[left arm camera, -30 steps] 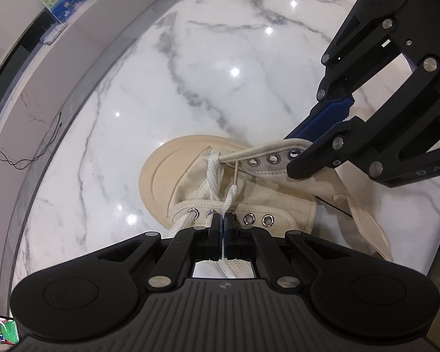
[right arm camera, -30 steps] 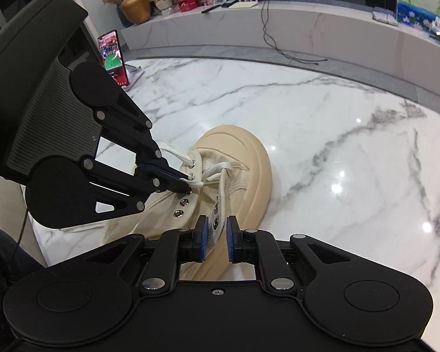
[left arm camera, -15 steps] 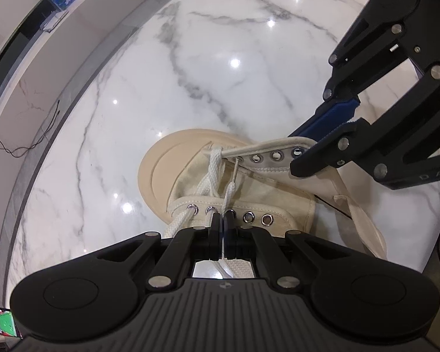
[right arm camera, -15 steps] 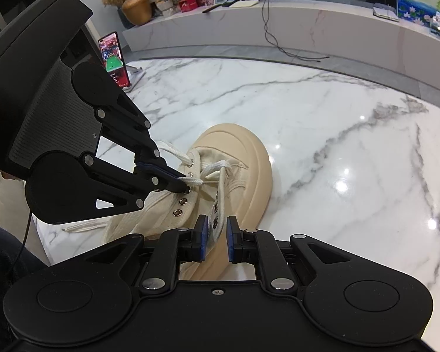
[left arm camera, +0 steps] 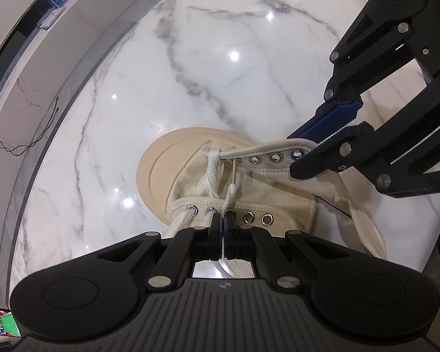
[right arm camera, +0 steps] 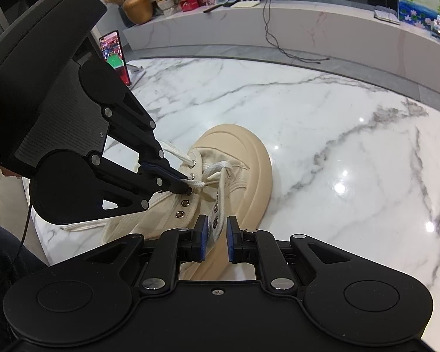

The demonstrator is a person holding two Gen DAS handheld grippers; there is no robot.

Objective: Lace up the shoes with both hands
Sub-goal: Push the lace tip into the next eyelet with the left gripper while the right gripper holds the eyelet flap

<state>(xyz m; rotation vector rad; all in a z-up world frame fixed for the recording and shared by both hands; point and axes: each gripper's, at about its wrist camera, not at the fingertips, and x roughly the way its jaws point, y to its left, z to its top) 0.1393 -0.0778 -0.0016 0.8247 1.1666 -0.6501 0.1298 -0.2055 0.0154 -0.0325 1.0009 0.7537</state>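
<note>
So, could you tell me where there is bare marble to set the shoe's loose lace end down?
Bare marble table lies beyond the shoe toe and to its right. It is crowded at the eyelets, where the left gripper pinches the lace and the right gripper straddles the flap.

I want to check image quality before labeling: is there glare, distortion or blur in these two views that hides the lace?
Left wrist view: ceiling-light glare dots on the marble table, strong fisheye bending at the edges; the white lace stays sharp. Right wrist view: glare spots to the right of the shoe, counter bent by the fisheye; the left gripper covers part of the lace.
</note>
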